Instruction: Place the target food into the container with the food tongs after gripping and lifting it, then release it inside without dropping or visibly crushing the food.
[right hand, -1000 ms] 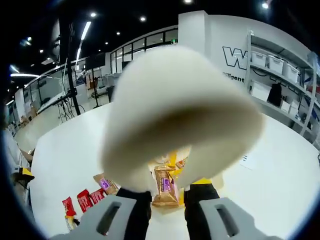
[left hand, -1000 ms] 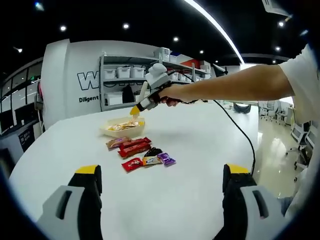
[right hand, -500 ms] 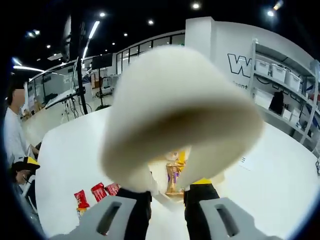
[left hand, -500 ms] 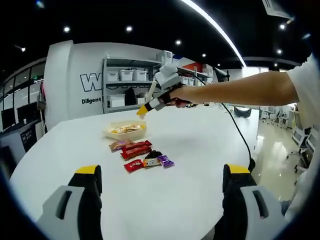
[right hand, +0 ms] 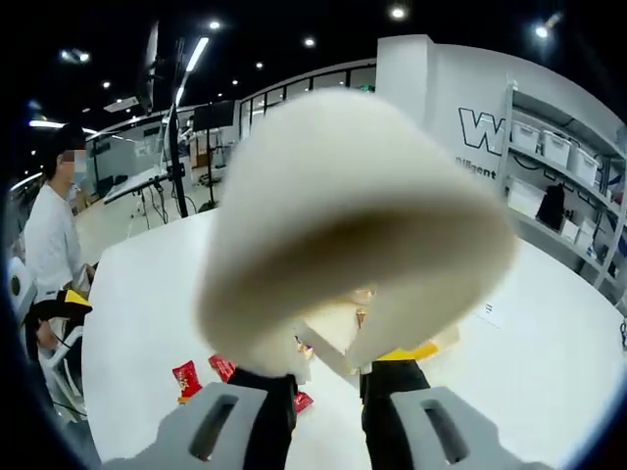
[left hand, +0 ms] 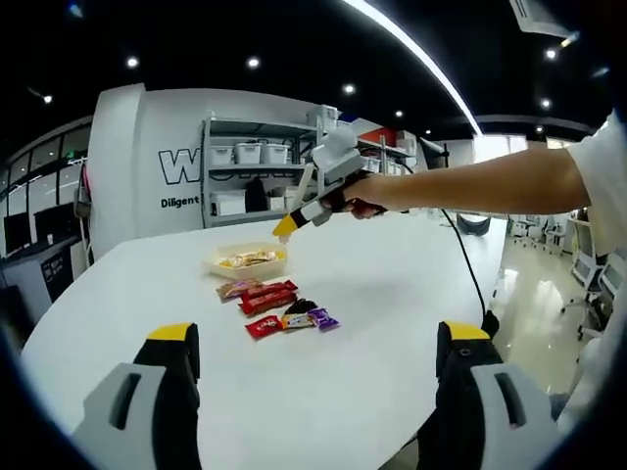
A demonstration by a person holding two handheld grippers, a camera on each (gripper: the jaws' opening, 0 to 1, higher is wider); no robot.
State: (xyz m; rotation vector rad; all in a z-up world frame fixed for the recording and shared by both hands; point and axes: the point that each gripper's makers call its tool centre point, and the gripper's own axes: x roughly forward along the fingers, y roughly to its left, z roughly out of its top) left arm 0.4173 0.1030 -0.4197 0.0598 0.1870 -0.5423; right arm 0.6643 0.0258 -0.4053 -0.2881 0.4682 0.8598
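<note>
Holding the food tongs (right hand: 353, 225) clamped between its jaws, the right gripper (left hand: 315, 204) is poised above the container (left hand: 246, 259), presumably for release; the left gripper (left hand: 313, 367) is held wide open, empty.

On the white wall (left hand: 147, 147) left of the shelving (left hand: 257, 171), a big "W" sits above "Diligent", both cut off; wrapper print is too small to read.

The left gripper view looks level across the white table (left hand: 372, 323) from well back, toward the shelving (left hand: 245, 176). The right gripper view hangs above the table, angled down, apparently close, largely blocked by cream tongs (right hand: 353, 215). Both share the table and shelving.
</note>
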